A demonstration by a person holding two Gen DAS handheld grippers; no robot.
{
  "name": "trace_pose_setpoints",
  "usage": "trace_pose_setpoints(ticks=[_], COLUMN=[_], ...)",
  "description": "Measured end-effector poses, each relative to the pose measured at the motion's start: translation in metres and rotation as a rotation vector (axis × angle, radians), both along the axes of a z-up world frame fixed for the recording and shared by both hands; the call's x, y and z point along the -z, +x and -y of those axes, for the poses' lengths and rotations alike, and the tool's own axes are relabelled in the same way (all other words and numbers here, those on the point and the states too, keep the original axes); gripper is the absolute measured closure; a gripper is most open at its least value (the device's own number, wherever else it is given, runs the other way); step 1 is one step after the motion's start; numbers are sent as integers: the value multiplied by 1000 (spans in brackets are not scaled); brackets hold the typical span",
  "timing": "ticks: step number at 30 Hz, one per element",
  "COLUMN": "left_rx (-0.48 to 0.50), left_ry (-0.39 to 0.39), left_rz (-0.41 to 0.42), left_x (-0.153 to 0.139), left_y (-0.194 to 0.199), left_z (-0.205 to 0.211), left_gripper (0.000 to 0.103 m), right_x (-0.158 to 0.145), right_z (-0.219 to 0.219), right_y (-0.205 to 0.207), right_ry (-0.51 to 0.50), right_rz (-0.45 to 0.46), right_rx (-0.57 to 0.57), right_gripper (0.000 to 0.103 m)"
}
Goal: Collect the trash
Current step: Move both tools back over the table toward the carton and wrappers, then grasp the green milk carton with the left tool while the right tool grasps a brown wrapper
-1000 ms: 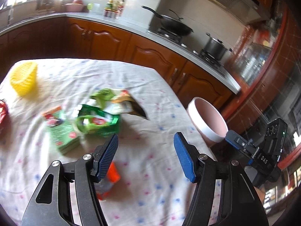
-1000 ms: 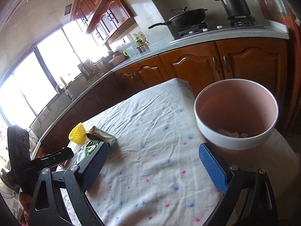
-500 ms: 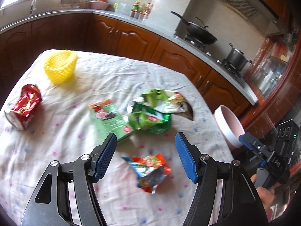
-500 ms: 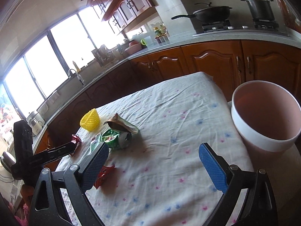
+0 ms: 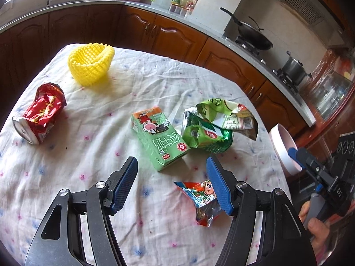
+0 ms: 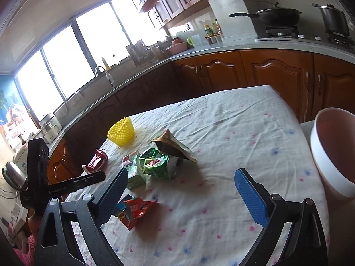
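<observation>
Trash lies on a white floral tablecloth (image 5: pixel 88 155): a crushed red can (image 5: pixel 40 113), a yellow foam net (image 5: pixel 91 63), a green drink carton (image 5: pixel 159 137), a crushed green can (image 5: pixel 206 136) with a torn green wrapper (image 5: pixel 230 115), and an orange snack wrapper (image 5: pixel 202 199). My left gripper (image 5: pixel 173 184) is open and empty, just above the table, near the carton and orange wrapper. My right gripper (image 6: pixel 184 197) is open and empty above the table, with the orange wrapper (image 6: pixel 135 208) by its left finger. The pink bin (image 6: pixel 332 153) stands at the right.
The bin also shows in the left wrist view (image 5: pixel 284 148), past the table's right edge. Brown kitchen cabinets (image 6: pixel 255 73) and a counter with a wok (image 6: pixel 277 15) and pot (image 6: pixel 332 17) run behind the table. A kettle (image 6: pixel 13 177) sits at far left.
Both grippers have swung left, away from the bin and toward the trash. The red can and yellow net came into the left wrist view. Both stayed open.
</observation>
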State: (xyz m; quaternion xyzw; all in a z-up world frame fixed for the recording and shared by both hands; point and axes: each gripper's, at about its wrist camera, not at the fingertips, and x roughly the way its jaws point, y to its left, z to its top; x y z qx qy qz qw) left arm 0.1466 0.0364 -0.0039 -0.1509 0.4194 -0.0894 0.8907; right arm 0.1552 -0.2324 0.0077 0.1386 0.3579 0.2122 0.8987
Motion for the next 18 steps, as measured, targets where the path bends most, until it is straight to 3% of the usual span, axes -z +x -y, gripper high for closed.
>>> trace_pose_setpoints(ticks=[10, 18], left_rx=[30, -11], left_ry=[64, 140], left_rz=[-48, -83], left_x=[17, 36], left_y=[29, 53], left_z=[26, 30], left_gripper=[34, 34], right_x=[7, 24], right_z=[-29, -51], right_y=[30, 58], right_ry=[-27, -93], right_rz=[-1, -10], right_rx=[-71, -129], right_gripper=[6, 6])
